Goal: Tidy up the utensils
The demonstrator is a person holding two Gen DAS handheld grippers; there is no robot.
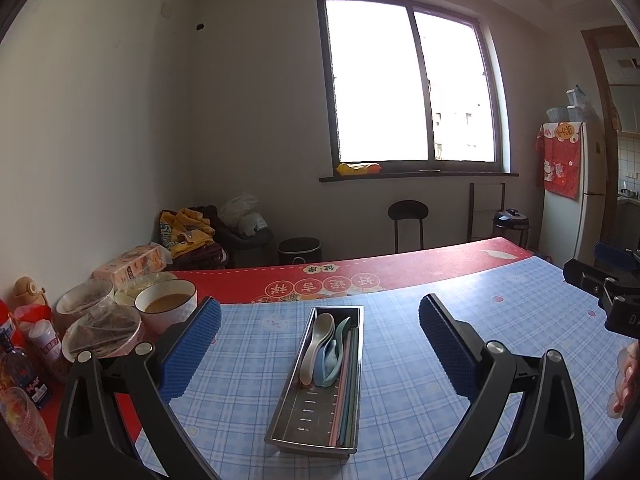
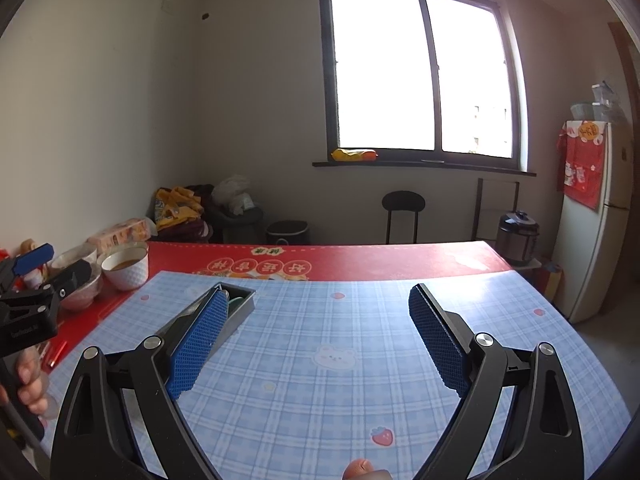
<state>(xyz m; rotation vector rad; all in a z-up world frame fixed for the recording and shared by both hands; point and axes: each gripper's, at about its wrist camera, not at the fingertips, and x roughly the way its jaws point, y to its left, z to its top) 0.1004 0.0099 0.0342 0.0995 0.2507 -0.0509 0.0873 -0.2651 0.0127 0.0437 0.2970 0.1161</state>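
A long steel utensil tray (image 1: 292, 424) lies on the blue checked tablecloth (image 1: 420, 392). Inside it are a beige spoon (image 1: 318, 344), a blue spoon (image 1: 326, 364), a green spoon (image 1: 342, 330) and pink and green chopsticks (image 1: 345, 396). My left gripper (image 1: 320, 316) hangs open above the tray with nothing between its blue pads. The right wrist view shows the same tray (image 2: 244, 306) at the left, partly hidden behind my left finger. My right gripper (image 2: 318, 300) is open and empty over bare cloth to the tray's right.
Bowls (image 1: 166, 304), covered dishes, bottles and a glass (image 1: 24, 420) crowd the table's left edge. A tissue box (image 1: 132, 266) stands behind them. The red mat (image 1: 400, 272) covers the far side of the table. A person's hand (image 2: 30, 380) holds the other gripper.
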